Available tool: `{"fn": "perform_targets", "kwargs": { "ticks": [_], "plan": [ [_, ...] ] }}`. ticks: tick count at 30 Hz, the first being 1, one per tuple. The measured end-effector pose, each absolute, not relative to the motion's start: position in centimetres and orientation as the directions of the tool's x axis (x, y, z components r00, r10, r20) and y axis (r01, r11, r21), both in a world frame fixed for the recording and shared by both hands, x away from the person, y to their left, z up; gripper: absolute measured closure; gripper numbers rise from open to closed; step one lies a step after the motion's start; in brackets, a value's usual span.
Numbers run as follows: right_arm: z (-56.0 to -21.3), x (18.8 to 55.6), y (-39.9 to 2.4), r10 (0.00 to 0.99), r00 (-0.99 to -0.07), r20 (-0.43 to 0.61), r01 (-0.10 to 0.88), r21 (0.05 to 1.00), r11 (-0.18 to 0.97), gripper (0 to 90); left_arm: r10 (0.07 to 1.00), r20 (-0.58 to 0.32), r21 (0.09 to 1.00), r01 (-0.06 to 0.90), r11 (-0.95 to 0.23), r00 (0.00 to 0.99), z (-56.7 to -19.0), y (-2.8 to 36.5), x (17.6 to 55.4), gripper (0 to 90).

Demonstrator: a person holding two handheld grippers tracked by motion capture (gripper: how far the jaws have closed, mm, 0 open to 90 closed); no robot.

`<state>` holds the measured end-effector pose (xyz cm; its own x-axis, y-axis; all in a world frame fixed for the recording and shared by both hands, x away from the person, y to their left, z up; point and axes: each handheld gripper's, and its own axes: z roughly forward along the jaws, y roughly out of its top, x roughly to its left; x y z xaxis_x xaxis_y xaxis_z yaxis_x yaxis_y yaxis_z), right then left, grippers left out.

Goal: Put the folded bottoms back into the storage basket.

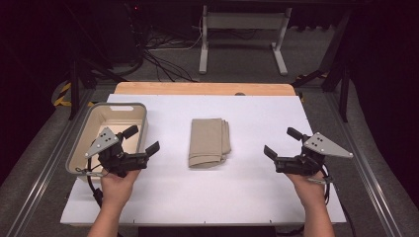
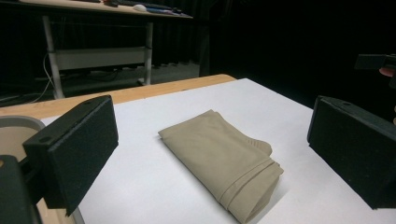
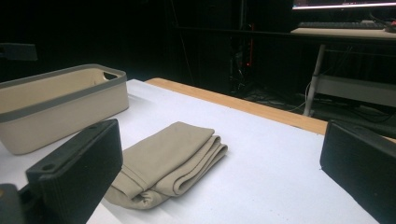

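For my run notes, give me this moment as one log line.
left gripper: open, empty, over bin | right gripper: open, empty | folded beige cloth: flat on white tabletop between grippers, untouched

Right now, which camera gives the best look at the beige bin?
The high view: it looks down into the beige bin, showing its whole rim and inside. The right gripper view shows its side wall; the left gripper view catches just a rim corner.

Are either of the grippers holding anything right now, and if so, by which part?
Nothing is held. The left gripper and right gripper both have open jaws, apart from the folded cloth.
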<state>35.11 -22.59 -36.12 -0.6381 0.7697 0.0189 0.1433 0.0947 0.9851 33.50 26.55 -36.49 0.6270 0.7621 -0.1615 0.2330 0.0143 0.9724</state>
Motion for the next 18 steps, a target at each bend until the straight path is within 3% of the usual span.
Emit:
{"fn": "perform_targets", "kwargs": {
  "ticks": [18],
  "plan": [
    [-36.1, 34.9, -22.5, 0.768, -0.640, 0.013, 0.145, 0.984, 0.103, 0.0, 0.785, -0.232, 0.947, 0.318, 0.047, 0.575, -36.3, 25.5, 34.1, 3.7]
  ]
}}
